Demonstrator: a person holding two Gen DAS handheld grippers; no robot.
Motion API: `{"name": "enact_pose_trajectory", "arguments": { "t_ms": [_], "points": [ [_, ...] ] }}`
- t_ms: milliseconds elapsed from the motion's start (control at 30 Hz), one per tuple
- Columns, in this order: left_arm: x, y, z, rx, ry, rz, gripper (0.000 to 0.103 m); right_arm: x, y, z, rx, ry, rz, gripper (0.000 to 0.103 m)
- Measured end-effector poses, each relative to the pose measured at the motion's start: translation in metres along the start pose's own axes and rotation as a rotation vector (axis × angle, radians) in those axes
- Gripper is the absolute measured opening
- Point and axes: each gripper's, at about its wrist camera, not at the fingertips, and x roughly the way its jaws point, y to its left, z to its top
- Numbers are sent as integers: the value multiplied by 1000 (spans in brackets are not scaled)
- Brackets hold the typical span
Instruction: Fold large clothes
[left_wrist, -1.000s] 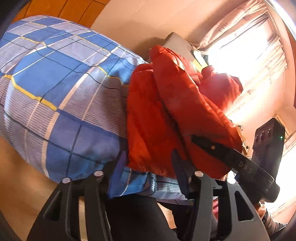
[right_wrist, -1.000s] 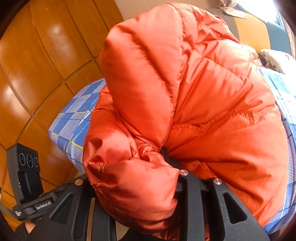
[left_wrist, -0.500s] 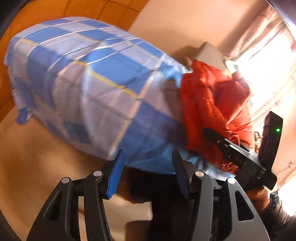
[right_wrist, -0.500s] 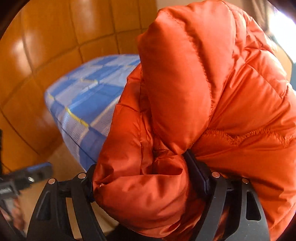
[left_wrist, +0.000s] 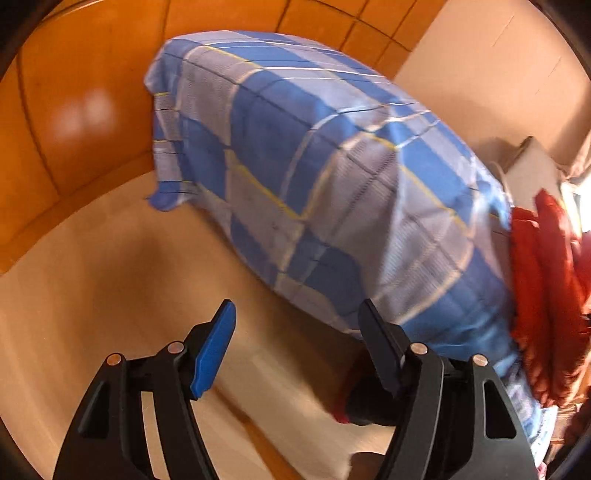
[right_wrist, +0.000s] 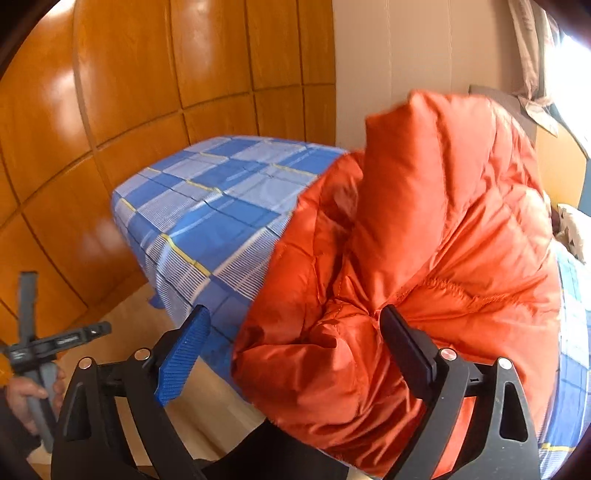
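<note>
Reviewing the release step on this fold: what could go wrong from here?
1. The right gripper jaws are opening while a puffy fold of the orange down jacket sits between them; it may spring open.
2. That bundle overhangs the edge of the bed with the blue checked sheet and could slide to the floor.
3. The left gripper is empty, aimed at the floor, so it cannot steady the jacket.
</note>
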Motion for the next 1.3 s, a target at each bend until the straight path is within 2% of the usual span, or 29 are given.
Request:
{"name": "enact_pose_trajectory", "arguments": {
  "t_ms": [67, 133, 267, 333, 367, 400, 433, 500, 600, 667, 733, 833, 967, 1033, 1167, 1300],
  "points": [
    [3, 7, 0, -2, -7, 37, 68, -12, -2, 4, 12, -15, 22, 94],
    [3, 14, 0, -11, -8, 56, 68, -42, -14, 8, 23, -37, 102, 94],
    [6, 24, 0, -30, -8, 84, 69, -102, -69, 17, 95, -139, 200, 98],
    [7, 27, -2, -37, -3, 96, 69, -116, -105, 25, 128, -184, 155, 98],
    [10, 29, -2, -39, 1, 104, 69, -118, -126, 32, 118, -208, 83, 98],
    [11, 30, -4, -39, 5, 107, 69, -115, -144, 41, 109, -213, -10, 98],
    [12, 30, -5, -39, 9, 112, 69, -107, -160, 51, 110, -201, -50, 98],
    [15, 30, -7, -36, 19, 121, 69, -85, -174, 71, 83, -164, -61, 98],
    [17, 28, -10, -17, 25, 144, 69, -40, -159, 99, -25, -92, -58, 98],
    [19, 29, -12, -9, 34, 158, 69, -5, -145, 109, -82, -10, -49, 98],
    [21, 31, -14, -1, 41, 177, 69, 34, -123, 108, -159, 105, -50, 98],
    [27, 34, -17, 11, 61, 203, 69, 84, -92, 93, -292, 189, -167, 98],
    [35, 37, -21, 2, 95, 215, 68, 124, -90, 86, -284, 321, -171, 98],
    [37, 35, -22, 10, 101, 215, 68, 140, -105, 80, -272, 376, -166, 99],
    [30, 24, -17, 46, 67, 191, 68, 147, -94, 76, -311, 409, -218, 99],
    [13, 9, -11, 91, 5, 167, 69, 117, -84, 80, -317, 326, -273, 99]
  ]
}}
